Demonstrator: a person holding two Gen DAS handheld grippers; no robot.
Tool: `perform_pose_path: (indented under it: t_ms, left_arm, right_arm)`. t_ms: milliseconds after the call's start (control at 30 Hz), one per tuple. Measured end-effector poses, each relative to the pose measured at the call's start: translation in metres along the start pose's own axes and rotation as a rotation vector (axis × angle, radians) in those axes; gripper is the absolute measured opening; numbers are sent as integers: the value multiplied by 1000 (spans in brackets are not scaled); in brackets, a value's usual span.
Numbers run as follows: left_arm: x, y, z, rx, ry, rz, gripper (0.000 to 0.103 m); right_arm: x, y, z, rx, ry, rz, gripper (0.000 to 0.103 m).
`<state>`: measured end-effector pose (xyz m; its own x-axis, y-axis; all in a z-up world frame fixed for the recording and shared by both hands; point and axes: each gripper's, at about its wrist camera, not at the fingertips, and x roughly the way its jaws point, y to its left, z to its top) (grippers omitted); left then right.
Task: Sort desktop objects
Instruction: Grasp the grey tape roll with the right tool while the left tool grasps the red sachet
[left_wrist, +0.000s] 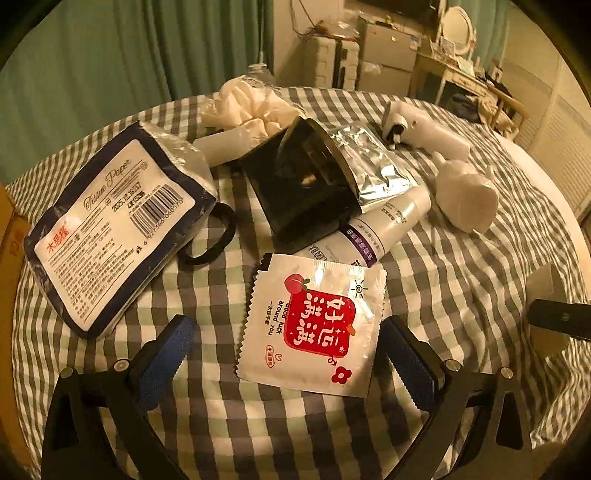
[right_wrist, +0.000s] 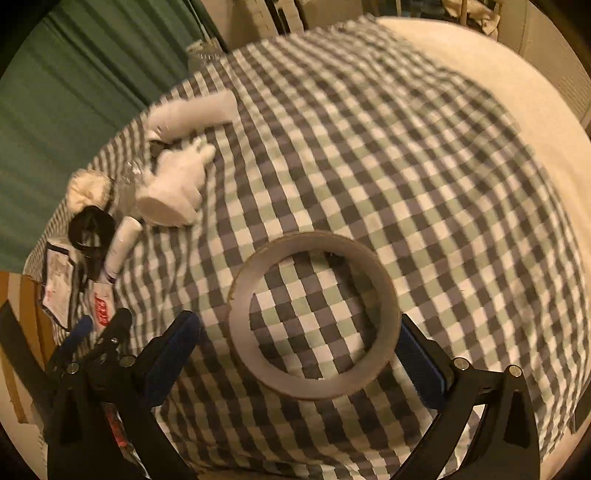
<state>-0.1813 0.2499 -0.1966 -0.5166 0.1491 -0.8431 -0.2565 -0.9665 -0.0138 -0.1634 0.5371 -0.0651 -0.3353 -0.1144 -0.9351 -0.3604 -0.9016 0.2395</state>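
Note:
In the left wrist view my left gripper (left_wrist: 291, 354) is open, its blue-padded fingers on either side of a white sachet with a red label (left_wrist: 314, 325) lying on the checked cloth. Behind it lie a white tube with a purple band (left_wrist: 373, 229), a black open case (left_wrist: 299, 188), a silver foil pouch (left_wrist: 373, 166), a tissue pack (left_wrist: 110, 229) and a black hair tie (left_wrist: 210, 236). In the right wrist view my right gripper (right_wrist: 299, 347) is open around a roll of tape (right_wrist: 314, 314) lying flat; the right pad (right_wrist: 421, 362) is close to its rim.
A white plush toy (left_wrist: 465, 195) and a white spray device (left_wrist: 424, 129) lie at the far right of the checked tablecloth (left_wrist: 443, 280). White crumpled cloth (left_wrist: 255, 107) sits at the back. A cardboard box edge (left_wrist: 11, 258) stands left. My left gripper shows in the right wrist view (right_wrist: 99, 332).

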Motion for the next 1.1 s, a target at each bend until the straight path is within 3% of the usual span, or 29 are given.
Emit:
perform_pose_path:
  t_ms: [33,100,200,333,667,1100]
  left_arm:
    - [-3,1,0,-2,3,-8,94]
    - [-9,5,-1,-6,-7,-17,65]
    - [-16,9,-6,0,-9,-36,46]
    - [-25,18,-8,-36,12,-75,32]
    - [-71,41,-25,-81,-7,-84,30]
    - [-189,75,-3,-128,-241,-36,30]
  right_arm:
    - [2,-1,0,7,5,-18,89]
    - [2,-3,-1,18,-4,-29,82]
    - [0,-4,-1,22,-7,-21,82]
    - [-2,-6,-3,22,-10,-15,82]
    - [-60,-15,-22,35,-128,12,82]
    - [-153,66,-44,-113,-297,90,82]
